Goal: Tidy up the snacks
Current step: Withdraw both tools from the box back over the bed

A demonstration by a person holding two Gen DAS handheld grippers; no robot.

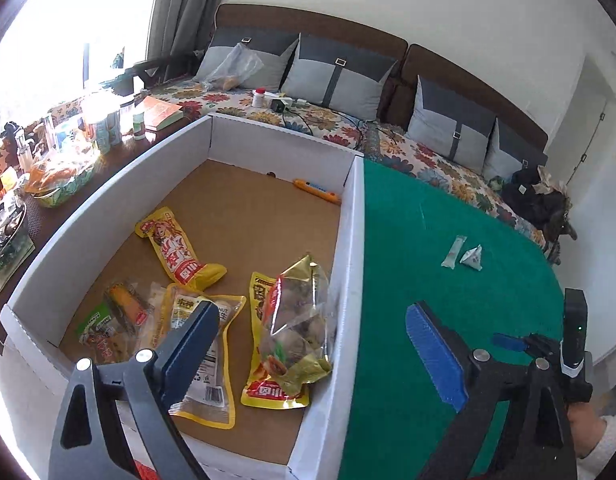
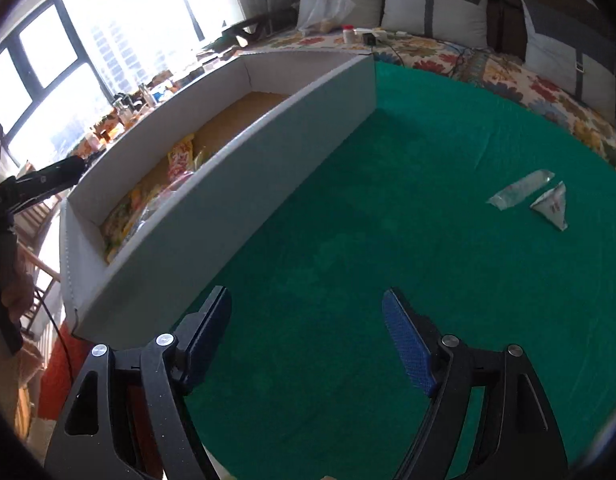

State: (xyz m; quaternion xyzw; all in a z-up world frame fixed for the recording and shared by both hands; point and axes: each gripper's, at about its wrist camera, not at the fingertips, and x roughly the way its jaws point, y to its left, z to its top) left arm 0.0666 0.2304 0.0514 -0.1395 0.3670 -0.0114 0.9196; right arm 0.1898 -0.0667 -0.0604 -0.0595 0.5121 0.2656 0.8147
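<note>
A white cardboard box (image 1: 349,240) with a brown floor holds several snack packets, among them a yellow one (image 1: 180,252). A clear bag with a gold and red top (image 1: 298,320) leans on the box's right wall. My left gripper (image 1: 309,311) stands open above that bag without pressing it, one finger over the box and one over the green cloth (image 1: 447,208). On the cloth lie a pale strip packet (image 1: 453,251) (image 2: 519,190) and a white triangular packet (image 1: 472,259) (image 2: 551,206). My right gripper (image 2: 307,298) is open and empty over the cloth, beside the box (image 2: 236,184).
A sofa with a floral cover (image 1: 387,136) and grey cushions runs behind the table, with a black bag (image 1: 535,200) at its right end. A side table crowded with bottles and boxes (image 1: 88,128) stands left of the box. An orange and blue item (image 1: 317,191) lies in the box's far corner.
</note>
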